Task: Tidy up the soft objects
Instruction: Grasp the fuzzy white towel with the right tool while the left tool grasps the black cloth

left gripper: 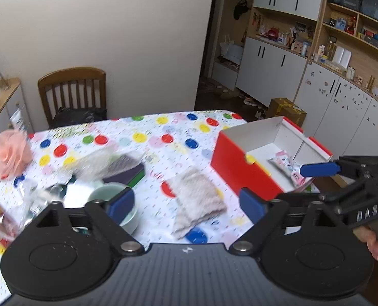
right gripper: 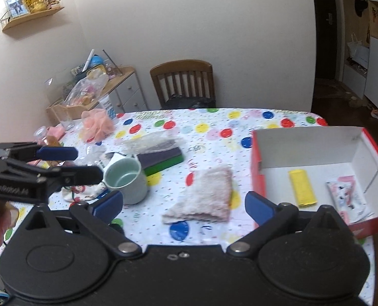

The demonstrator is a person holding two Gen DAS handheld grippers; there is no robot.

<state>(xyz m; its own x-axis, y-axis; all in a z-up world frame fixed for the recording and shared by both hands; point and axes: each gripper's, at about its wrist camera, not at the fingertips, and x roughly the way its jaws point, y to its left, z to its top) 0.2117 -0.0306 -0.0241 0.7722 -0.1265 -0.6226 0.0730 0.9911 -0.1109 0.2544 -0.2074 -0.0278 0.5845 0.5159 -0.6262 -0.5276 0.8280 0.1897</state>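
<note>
Both grippers stand wide apart and hold nothing: the left gripper (left gripper: 186, 204) frames the folded cloth (left gripper: 197, 200) from above, and the right gripper (right gripper: 185, 207) does the same in its own view, with the cloth (right gripper: 204, 195) lying flat on the counter (right gripper: 214, 122) between the mug (right gripper: 125, 179) at nine o'clock and the red box (right gripper: 259, 170) at three o'clock. The box already contains a yellow sponge (right gripper: 302, 187) and a small printed packet (right gripper: 347, 196). A pink bath puff (right gripper: 97, 125) sits far off at ten o'clock, near the counter's back edge.

The main risk, as I judge it, is the mug: it stands just beside the left gripper's blue pad (left gripper: 122, 200), and a sideways sweep toward the cloth could tip it. It may hold liquid, though the view is too soft to be sure. A shallow pinch could also lift only the cloth's top layer, so it unfolds and drags across the sponge block (right gripper: 163, 159) behind it.

Open room is fair ahead of the cloth, toward twelve o'clock. The box wall rises close at three o'clock, so the cloth must clear the rim before it moves across. The two grippers sit near each other and could collide if both reach in.
</note>
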